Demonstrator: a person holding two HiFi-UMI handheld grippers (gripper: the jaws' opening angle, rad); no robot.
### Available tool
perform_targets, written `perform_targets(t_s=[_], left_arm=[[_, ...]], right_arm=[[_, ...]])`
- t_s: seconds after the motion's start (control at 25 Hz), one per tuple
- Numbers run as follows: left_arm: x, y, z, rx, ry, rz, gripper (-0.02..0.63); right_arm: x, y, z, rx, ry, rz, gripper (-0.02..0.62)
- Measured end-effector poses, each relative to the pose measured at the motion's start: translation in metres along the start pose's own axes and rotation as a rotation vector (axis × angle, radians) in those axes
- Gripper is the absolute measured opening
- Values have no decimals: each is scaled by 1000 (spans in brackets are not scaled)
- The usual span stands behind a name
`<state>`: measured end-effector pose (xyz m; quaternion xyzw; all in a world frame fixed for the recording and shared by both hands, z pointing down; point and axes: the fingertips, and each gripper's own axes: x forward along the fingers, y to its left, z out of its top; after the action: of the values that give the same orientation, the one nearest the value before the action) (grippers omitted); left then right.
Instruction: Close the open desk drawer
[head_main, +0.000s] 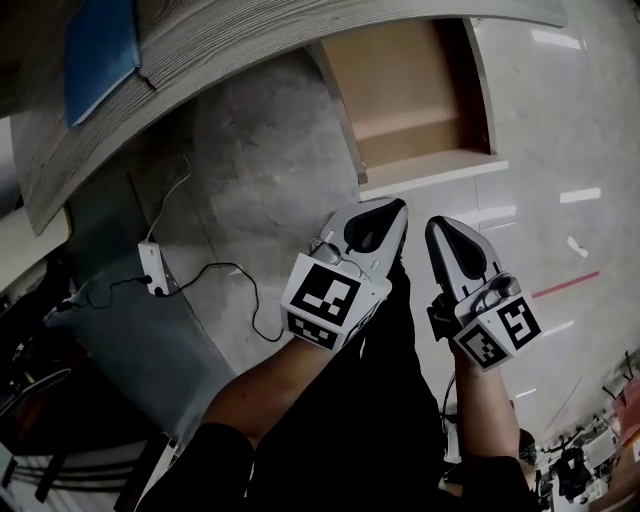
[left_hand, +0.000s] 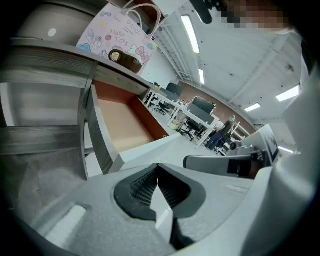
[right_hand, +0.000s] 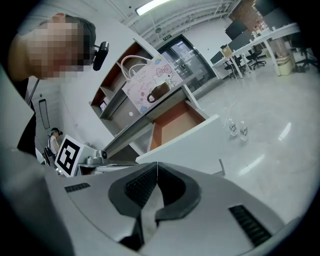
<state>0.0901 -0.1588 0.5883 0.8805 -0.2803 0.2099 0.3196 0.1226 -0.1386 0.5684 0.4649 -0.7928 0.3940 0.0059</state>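
Note:
The desk drawer (head_main: 415, 95) stands pulled out from under the curved wooden desk top (head_main: 200, 50); its brown inside is empty and its white front panel (head_main: 432, 172) faces me. My left gripper (head_main: 397, 205) hovers just short of that panel, shut with nothing in it. The right gripper (head_main: 436, 223) hangs beside it, a little nearer to me, also shut and empty. The left gripper view shows the closed jaws of the left gripper (left_hand: 158, 165) below the drawer (left_hand: 122, 127). In the right gripper view, the right gripper (right_hand: 157, 164) points at the white panel (right_hand: 182, 141).
A power strip (head_main: 153, 268) with a black cable lies on the floor under the desk at the left. A blue book (head_main: 100, 45) and a printed paper bag (left_hand: 120, 35) rest on the desk. Two small bottles (right_hand: 237, 128) stand on the floor.

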Motion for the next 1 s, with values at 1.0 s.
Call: perform_targets(t_s=[1.0], left_arm=[[21, 11, 16, 22, -7, 30, 6]], right_arm=[[22, -31, 1, 50, 22, -19, 15]])
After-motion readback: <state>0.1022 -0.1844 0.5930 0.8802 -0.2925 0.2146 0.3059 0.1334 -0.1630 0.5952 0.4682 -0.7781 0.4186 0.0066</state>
